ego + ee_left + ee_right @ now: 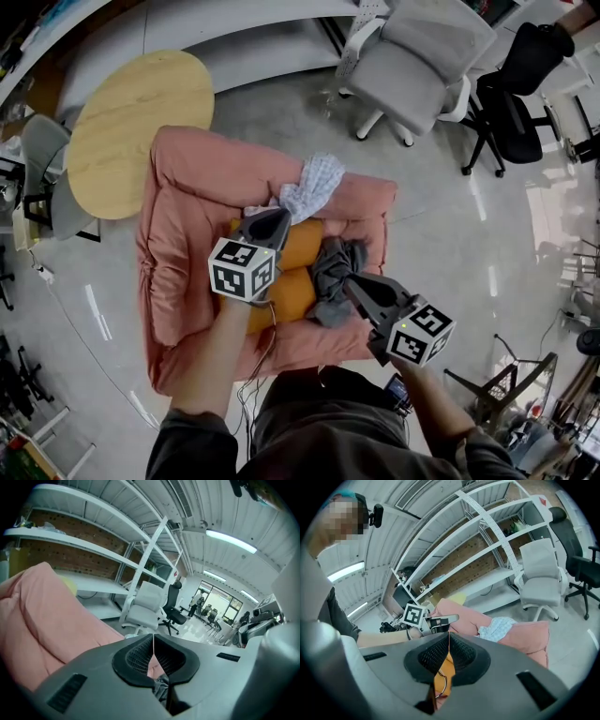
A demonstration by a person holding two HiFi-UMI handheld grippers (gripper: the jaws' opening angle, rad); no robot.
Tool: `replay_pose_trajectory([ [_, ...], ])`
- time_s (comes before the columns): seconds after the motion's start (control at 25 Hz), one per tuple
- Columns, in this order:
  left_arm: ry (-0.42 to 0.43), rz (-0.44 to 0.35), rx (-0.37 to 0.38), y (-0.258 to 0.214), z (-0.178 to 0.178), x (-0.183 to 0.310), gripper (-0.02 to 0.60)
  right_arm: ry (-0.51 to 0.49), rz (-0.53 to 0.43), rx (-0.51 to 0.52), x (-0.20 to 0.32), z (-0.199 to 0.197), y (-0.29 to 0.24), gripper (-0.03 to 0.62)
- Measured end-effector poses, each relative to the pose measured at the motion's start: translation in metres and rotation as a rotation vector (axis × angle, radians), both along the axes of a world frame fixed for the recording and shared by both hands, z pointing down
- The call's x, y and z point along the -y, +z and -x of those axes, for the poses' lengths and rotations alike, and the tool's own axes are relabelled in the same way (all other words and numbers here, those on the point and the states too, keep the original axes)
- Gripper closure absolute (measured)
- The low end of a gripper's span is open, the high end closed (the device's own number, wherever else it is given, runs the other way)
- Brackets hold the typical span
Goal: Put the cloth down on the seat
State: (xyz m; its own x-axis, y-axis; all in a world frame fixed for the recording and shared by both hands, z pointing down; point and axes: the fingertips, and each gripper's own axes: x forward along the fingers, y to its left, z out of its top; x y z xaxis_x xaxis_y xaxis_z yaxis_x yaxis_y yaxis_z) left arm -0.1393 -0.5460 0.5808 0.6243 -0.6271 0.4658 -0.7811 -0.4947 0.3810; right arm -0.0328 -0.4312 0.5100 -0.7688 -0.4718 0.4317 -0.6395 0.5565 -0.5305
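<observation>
Light and limp, the patterned cloth [314,183] looks best pinched at its corner, where the left gripper [272,217] has its fingers clamped; the right gripper [352,281] fingers are together.

Pink seat [183,216] carries orange cushion [295,281], grey cloth [336,272], pale checked cloth [314,186]

Head view: high above the pink seat [192,178], facing steeply down, whole seat plus surrounding floor in frame. Left gripper view: low and very close over the seat, facing outward past its edge to the white office chair [143,605] and shelving [93,550]. Right gripper view: close at the seat's front, facing across it toward the left gripper [451,617] and the same shelving. All three share the seat and white chair.
</observation>
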Motion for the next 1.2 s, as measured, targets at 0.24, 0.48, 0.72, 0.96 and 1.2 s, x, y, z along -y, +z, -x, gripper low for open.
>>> replay_pose_trajectory([
  [0.24,-0.015,-0.031,0.017,-0.028,-0.004,-0.024,0.571,-0.022,-0.069,0.018,-0.005,0.001,-0.029,0.579],
  [0.48,-0.032,-0.053,0.026,-0.046,-0.007,-0.042,0.571,-0.060,-0.114,0.026,-0.012,0.006,-0.047,0.579],
  [0.72,-0.034,-0.066,0.032,-0.058,-0.011,-0.051,0.571,-0.060,-0.146,0.017,-0.013,0.004,-0.060,0.579],
  [0.96,-0.033,-0.068,0.032,-0.064,-0.013,-0.059,0.571,-0.056,-0.153,0.023,-0.015,0.005,-0.064,0.580],
  [1.2,-0.036,-0.067,0.035,-0.067,-0.013,-0.061,0.571,-0.057,-0.160,0.021,-0.013,0.005,-0.068,0.579],
])
